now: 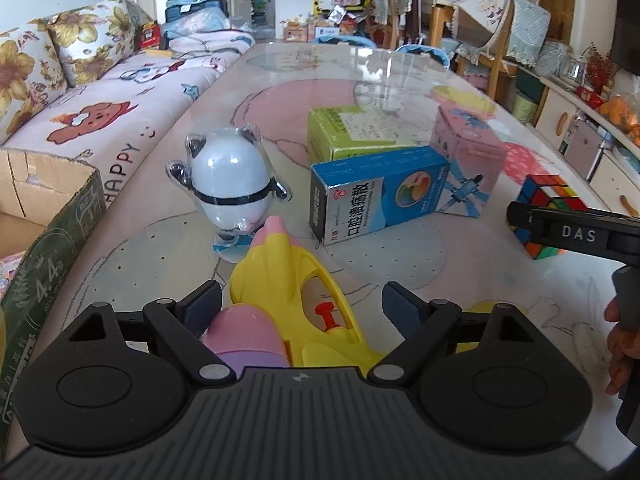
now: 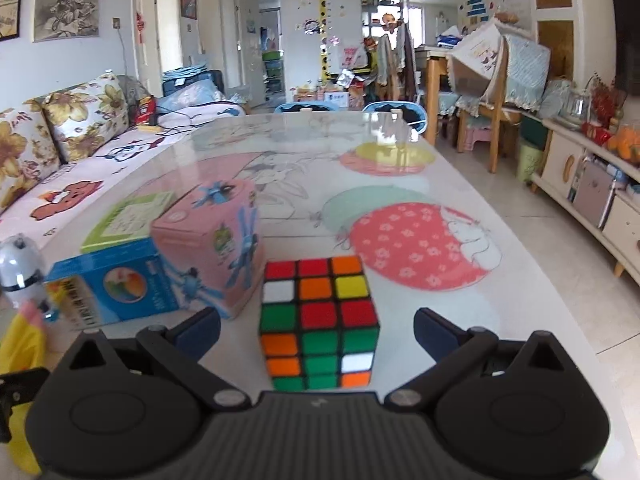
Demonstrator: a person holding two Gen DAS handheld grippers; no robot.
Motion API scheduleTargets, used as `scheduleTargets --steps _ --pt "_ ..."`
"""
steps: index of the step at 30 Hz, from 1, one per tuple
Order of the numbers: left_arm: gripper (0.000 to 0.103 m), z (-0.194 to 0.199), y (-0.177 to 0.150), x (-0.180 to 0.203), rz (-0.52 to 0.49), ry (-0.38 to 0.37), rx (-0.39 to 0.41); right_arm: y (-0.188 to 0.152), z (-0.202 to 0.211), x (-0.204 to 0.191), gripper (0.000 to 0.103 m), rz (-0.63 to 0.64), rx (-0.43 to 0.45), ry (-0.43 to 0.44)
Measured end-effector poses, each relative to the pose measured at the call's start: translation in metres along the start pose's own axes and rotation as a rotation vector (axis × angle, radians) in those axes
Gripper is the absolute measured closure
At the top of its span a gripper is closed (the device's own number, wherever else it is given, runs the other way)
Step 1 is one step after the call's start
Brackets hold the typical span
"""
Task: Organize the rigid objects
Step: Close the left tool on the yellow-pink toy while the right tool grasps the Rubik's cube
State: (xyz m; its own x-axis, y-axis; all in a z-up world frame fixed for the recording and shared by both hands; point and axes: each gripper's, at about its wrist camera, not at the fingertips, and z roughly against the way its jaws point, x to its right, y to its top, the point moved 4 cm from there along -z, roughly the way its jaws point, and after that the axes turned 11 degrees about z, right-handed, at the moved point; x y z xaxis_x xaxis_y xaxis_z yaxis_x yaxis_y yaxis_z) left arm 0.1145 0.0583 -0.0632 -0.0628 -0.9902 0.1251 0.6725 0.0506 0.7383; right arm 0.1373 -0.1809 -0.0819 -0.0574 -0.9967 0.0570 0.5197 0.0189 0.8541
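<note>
A yellow and pink toy water gun (image 1: 280,280) lies between the fingers of my left gripper (image 1: 302,308), whose jaws stand open around it without touching. Ahead of it are a panda figure (image 1: 228,184), a blue medicine box (image 1: 380,194), a green box (image 1: 352,132) and a pink box (image 1: 468,160). In the right wrist view a Rubik's cube (image 2: 318,320) sits between the open fingers of my right gripper (image 2: 316,332), with gaps on both sides. The same cube (image 1: 544,196) shows at the right of the left wrist view, partly behind the right gripper's body.
An open cardboard box (image 1: 48,220) stands at the table's left edge. A sofa (image 1: 100,92) runs along the left side. The far part of the glass-topped table (image 2: 400,208) carries nothing but its printed cover. A hand (image 1: 620,340) holds the right gripper's handle.
</note>
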Motion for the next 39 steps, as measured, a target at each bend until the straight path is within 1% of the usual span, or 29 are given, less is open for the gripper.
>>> scheduleTargets --steps 2,4,6,7,9,10,11,12,13,15,18,24,29,34,39 --pt "0.000 -0.002 0.003 0.000 -0.001 0.018 -0.016 -0.002 -0.005 0.003 0.005 -0.007 -0.010 -0.004" --pt "0.000 -0.002 0.003 -0.002 0.007 0.025 -0.014 -0.003 -0.008 0.007 0.009 -0.035 -0.031 0.000" --pt "0.000 -0.001 0.004 -0.003 0.014 0.027 -0.016 -0.003 -0.008 0.011 0.019 -0.060 -0.026 -0.004" --pt "0.000 -0.001 0.004 -0.003 0.012 0.029 -0.012 -0.003 -0.008 0.012 0.022 -0.063 -0.031 -0.004" --pt "0.000 0.001 0.004 -0.005 0.003 0.034 -0.003 -0.003 -0.009 0.012 0.032 -0.065 -0.036 0.010" --pt "0.009 0.003 0.004 -0.005 0.003 0.033 0.003 -0.003 -0.009 0.011 0.035 -0.063 -0.038 0.015" --pt "0.015 0.004 0.005 -0.005 0.004 0.030 0.006 -0.003 -0.008 0.011 0.040 -0.059 -0.037 0.017" --pt "0.016 0.003 0.005 -0.005 0.006 0.028 0.002 -0.003 -0.008 0.010 0.044 -0.055 -0.036 0.022" --pt "0.017 0.004 0.004 -0.005 0.004 0.027 0.003 -0.003 -0.008 0.009 0.045 -0.049 -0.036 0.025" --pt "0.021 0.005 0.004 -0.002 -0.011 0.028 0.012 -0.004 -0.006 0.006 0.050 -0.035 -0.037 0.028" --pt "0.023 0.005 0.004 -0.003 -0.005 0.017 0.012 -0.005 -0.004 0.003 0.051 -0.014 -0.035 0.038" --pt "0.029 0.009 0.008 -0.006 0.026 -0.017 0.024 -0.007 -0.001 0.000 0.051 0.017 -0.037 0.045" --pt "0.032 0.012 0.008 -0.007 0.037 -0.042 0.025 -0.007 0.000 0.000 0.051 0.012 -0.046 0.054" --pt "0.036 0.015 0.009 -0.009 0.060 -0.072 0.026 -0.001 0.007 -0.002 0.051 0.011 -0.032 0.053" --pt "0.036 0.017 0.008 -0.010 0.072 -0.094 0.017 0.005 0.015 -0.008 0.051 0.036 -0.015 0.057"
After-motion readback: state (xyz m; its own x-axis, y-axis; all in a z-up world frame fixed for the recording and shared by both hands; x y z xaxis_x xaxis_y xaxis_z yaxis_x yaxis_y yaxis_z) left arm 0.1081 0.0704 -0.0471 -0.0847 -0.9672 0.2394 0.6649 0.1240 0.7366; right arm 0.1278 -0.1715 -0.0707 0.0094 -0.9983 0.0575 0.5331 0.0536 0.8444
